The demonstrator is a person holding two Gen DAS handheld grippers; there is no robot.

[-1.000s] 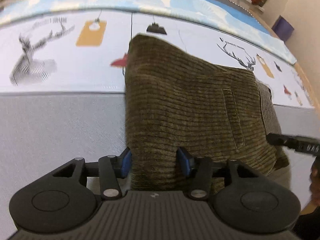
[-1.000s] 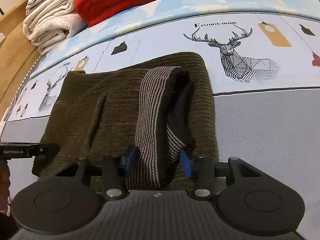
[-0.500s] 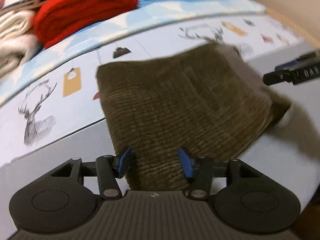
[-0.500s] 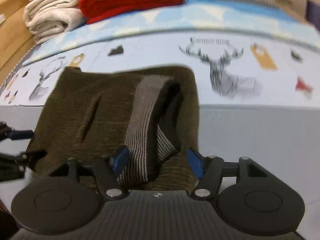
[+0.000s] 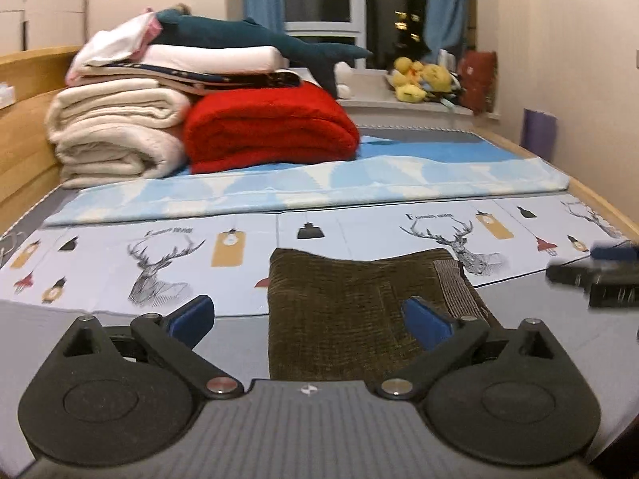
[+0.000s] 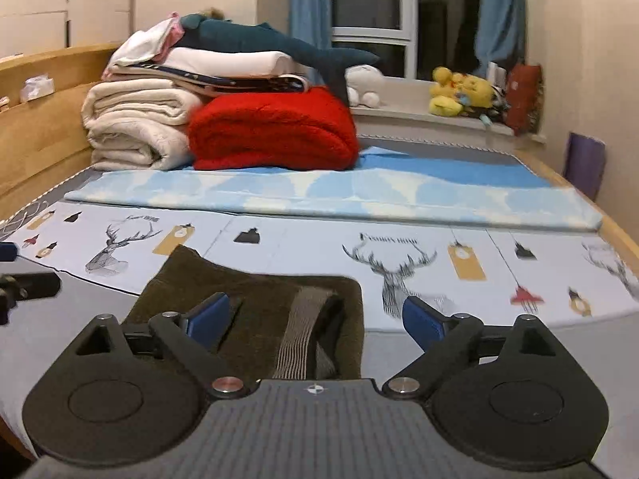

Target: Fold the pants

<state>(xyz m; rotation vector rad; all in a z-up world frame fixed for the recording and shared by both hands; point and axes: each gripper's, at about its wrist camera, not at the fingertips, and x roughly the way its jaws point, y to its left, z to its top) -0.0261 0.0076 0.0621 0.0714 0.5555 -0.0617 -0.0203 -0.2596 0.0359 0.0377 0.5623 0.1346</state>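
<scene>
The olive corduroy pants [image 5: 339, 307] lie folded in a compact square on the deer-print sheet [image 5: 167, 255], their striped waistband [image 5: 455, 287] showing at the right side. My left gripper [image 5: 307, 313] hovers above the near edge of the pants, its jaws opening wide and nothing between the pads. In the right wrist view the pants [image 6: 255, 295] and waistband [image 6: 303, 319] lie below my right gripper [image 6: 315, 313], whose jaws are also opening and hold nothing. Each gripper shows blurred at the edge of the other's view: the right one [image 5: 595, 275], the left one [image 6: 24, 283].
At the head of the bed stand a red folded blanket [image 5: 271, 127], cream blankets [image 5: 116, 135] and a blue shark plush [image 5: 255, 36]. A light blue cover [image 5: 319, 183] lies across the bed. Wooden bed rails [image 5: 24, 119] run along both sides.
Both grippers let go of the pants, opened wide, rose and drew back, tilting up so the room comes into view. The pants stay folded on the bed.
</scene>
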